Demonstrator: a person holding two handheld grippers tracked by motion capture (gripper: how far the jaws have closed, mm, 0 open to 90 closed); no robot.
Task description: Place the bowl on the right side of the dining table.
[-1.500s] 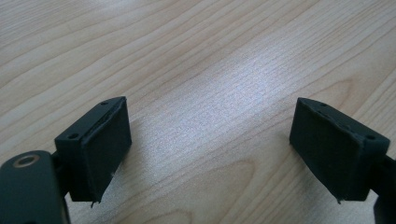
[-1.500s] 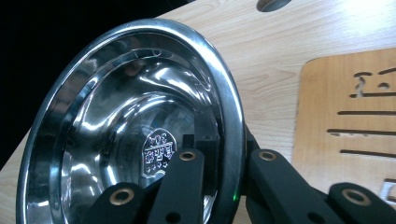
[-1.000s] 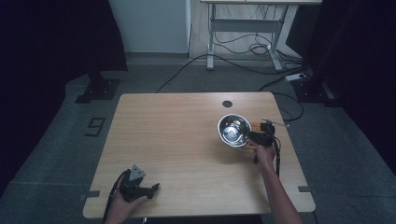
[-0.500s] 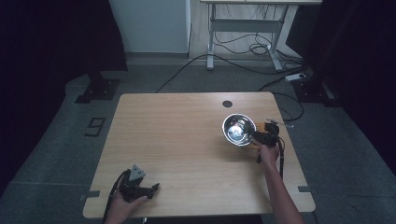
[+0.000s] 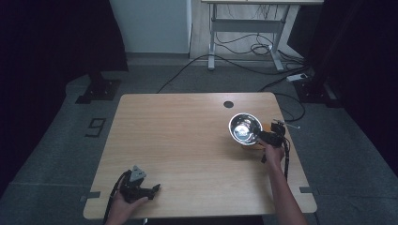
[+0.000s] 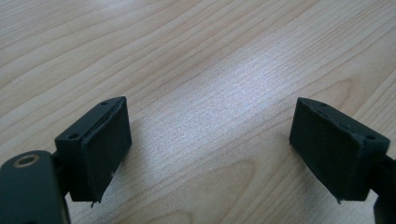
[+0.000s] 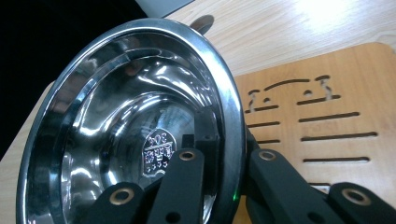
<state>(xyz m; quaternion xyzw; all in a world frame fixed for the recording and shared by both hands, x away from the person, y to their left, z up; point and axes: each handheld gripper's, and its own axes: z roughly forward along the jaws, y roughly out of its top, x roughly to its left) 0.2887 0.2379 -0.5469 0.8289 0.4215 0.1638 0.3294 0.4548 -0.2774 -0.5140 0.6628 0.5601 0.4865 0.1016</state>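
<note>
Broadly, the wooden table carries everything. Over its right side the person's right forearm reaches forward from the near edge, and the right gripper is clamped on the rim of a steel bowl, one jaw inside the bowl, the other outside. The bowl is tilted up on edge, its hollow facing the camera, above a slotted wooden board lying on the table. At the near left corner the left hand rests the left gripper low on the tabletop, jaws wide apart over bare wood, well apart from the bowl.
</note>
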